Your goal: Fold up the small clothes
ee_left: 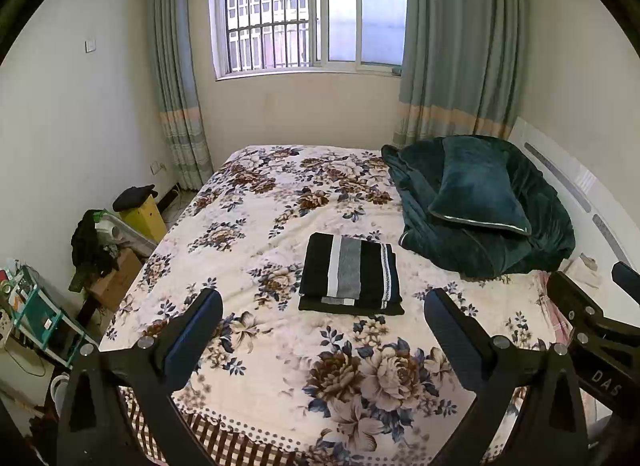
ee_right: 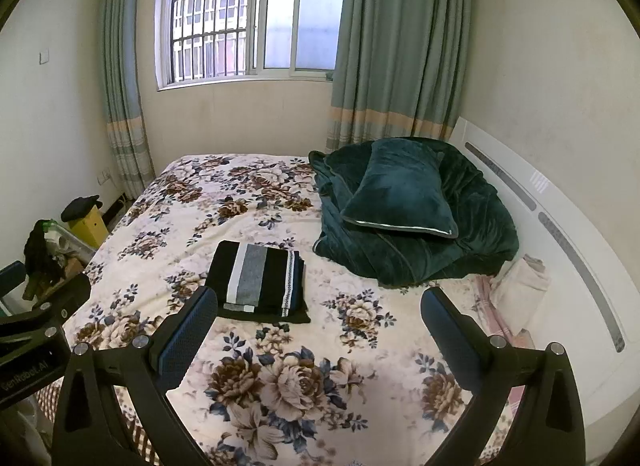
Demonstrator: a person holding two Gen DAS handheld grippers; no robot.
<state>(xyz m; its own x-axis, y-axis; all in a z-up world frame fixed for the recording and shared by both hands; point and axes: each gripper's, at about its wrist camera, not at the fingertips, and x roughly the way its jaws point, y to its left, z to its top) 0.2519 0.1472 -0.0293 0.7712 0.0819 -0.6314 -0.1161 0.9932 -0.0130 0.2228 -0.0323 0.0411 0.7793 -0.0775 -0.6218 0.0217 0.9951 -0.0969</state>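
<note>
A folded black garment with white and grey stripes (ee_left: pixel 350 272) lies flat on the floral bedspread (ee_left: pixel 260 201), near the middle of the bed. It also shows in the right wrist view (ee_right: pixel 260 280). My left gripper (ee_left: pixel 324 306) is open and empty, held above the near part of the bed, short of the garment. My right gripper (ee_right: pixel 316 306) is open and empty, to the right of the garment and nearer than it. The right gripper's body shows at the right edge of the left wrist view (ee_left: pixel 600 326).
A dark green blanket with a pillow on it (ee_left: pixel 480 205) is piled at the bed's far right by the white headboard (ee_right: pixel 560 225). Boxes, a yellow bin (ee_left: pixel 142 213) and clutter stand on the floor left of the bed. A window and curtains are behind.
</note>
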